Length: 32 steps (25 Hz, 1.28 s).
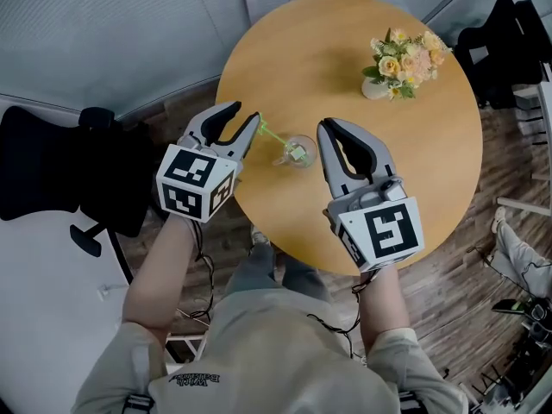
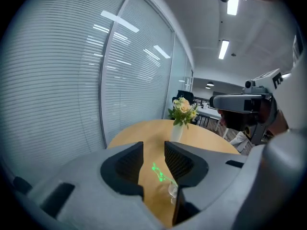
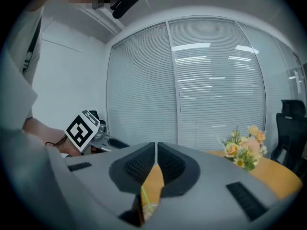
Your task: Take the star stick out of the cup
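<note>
A clear glass cup (image 1: 298,153) stands on the round wooden table (image 1: 345,41), between the two grippers. A green star stick (image 1: 271,134) leans out of it toward the upper left. My left gripper (image 1: 245,113) is open with a narrow gap, and its tips are just left of the stick's upper end, holding nothing. Through that gap (image 2: 153,145) the stick (image 2: 158,172) and the cup (image 2: 171,190) show lower down. My right gripper (image 1: 326,126) is shut and empty, just right of the cup. Below its tips (image 3: 156,145) I see the stick (image 3: 142,195).
A small white vase of yellow and peach flowers (image 1: 401,63) stands at the table's far right, also visible from the left gripper (image 2: 182,111). A black chair (image 1: 52,171) stands to the left of the table, another (image 1: 509,33) at the upper right. Window blinds lie beyond.
</note>
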### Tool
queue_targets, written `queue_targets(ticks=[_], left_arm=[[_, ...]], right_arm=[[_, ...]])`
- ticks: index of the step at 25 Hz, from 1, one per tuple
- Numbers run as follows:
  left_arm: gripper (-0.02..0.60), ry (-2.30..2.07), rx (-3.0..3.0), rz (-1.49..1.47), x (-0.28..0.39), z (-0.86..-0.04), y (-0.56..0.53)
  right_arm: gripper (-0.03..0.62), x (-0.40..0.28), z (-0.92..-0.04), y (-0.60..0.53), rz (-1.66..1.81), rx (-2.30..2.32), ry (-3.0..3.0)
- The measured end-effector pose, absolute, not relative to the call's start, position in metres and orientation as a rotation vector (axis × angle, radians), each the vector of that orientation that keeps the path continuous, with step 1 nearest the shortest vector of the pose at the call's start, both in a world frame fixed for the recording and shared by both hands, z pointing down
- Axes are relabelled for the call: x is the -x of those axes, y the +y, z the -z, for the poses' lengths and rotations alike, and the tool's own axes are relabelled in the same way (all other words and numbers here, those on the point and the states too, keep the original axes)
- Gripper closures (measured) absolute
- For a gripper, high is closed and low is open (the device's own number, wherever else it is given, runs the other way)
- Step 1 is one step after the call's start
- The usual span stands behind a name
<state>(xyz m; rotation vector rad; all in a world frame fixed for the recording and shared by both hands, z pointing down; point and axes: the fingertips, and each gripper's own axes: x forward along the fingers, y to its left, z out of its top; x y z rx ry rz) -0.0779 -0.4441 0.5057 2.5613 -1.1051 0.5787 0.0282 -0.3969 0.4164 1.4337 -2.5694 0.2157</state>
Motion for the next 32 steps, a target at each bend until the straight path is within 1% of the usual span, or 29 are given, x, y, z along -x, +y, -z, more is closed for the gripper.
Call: queue_targets(ticks=[16, 17, 20, 26, 32], left_arm=[[0.445, -0.977, -2.418, -0.607, 0.064, -0.588, -0.436], [0.451, -0.97, -2.416, -0.596, 0.063, -0.588, -0.435], [0.506, -0.953, -2.417, -0.569, 0.06, -0.585, -0.433], [0.538, -0.892, -2.464, -0.566, 0.051, -0.571, -0.418], [0.548, -0.882, -2.569, -0.57, 0.041, -0.535, -0.402]], right_arm=[[0.557, -0.03, -0.488, -0.384, -0.385, -1.411, -2.491], [0.557, -0.03, -0.489, -0.383, -0.387, -1.41, -2.491], [0.557, -0.029, -0.49, -0.378, -0.401, -1.413, -2.493], [0.557, -0.028, -0.487, -0.367, -0.42, -1.422, -2.496], [0.557, -0.032, -0.469, -0.354, -0.381, -1.449, -2.499]])
